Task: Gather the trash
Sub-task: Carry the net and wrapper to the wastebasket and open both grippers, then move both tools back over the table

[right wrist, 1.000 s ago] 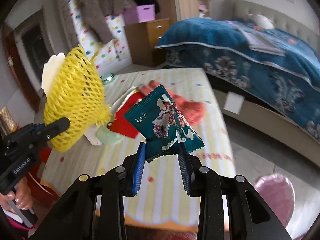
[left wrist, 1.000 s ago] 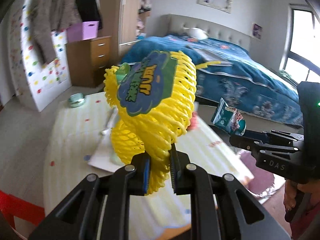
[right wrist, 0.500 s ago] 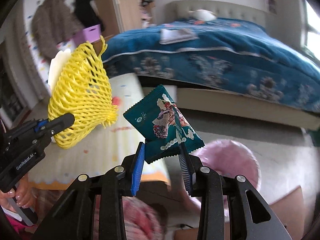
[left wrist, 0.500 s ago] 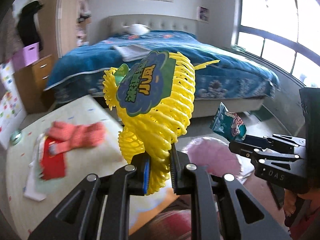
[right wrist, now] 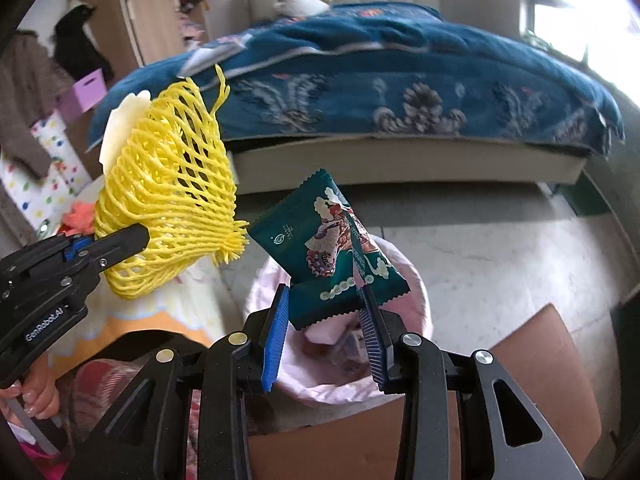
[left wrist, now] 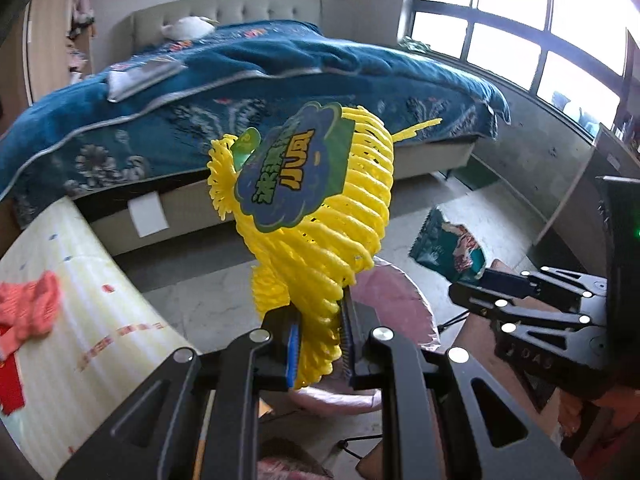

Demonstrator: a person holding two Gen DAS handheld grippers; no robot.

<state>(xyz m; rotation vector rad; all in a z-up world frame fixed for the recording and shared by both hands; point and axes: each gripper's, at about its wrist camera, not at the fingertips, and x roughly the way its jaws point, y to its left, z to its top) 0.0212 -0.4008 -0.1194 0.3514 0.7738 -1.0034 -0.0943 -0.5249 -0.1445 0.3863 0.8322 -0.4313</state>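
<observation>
The left gripper has its jaws pinched on the lower edge of a yellow foam net sleeve, which stands up and fans out above the fingers, carrying a blue-green label on the face toward the camera; the right gripper clamps a dark green snack wrapper by its bottom seam, jaws narrowed onto it, the wrapper tilting up and to the left. Both tools are held out level in the air, side by side, the left one a little apart on the left; below and just ahead of them sits a bin lined with a pink bag.

The right wrist view looks down into the bin's mouth, where some scraps lie in the liner, and shows the back of the sleeve with a white foam piece behind it, plus the bare hand gripping the left tool's handle; the left wrist view shows the label's printed face, the striped table cover with an orange cloth at the left, and large windows. Both show the bed with its blue quilt behind.
</observation>
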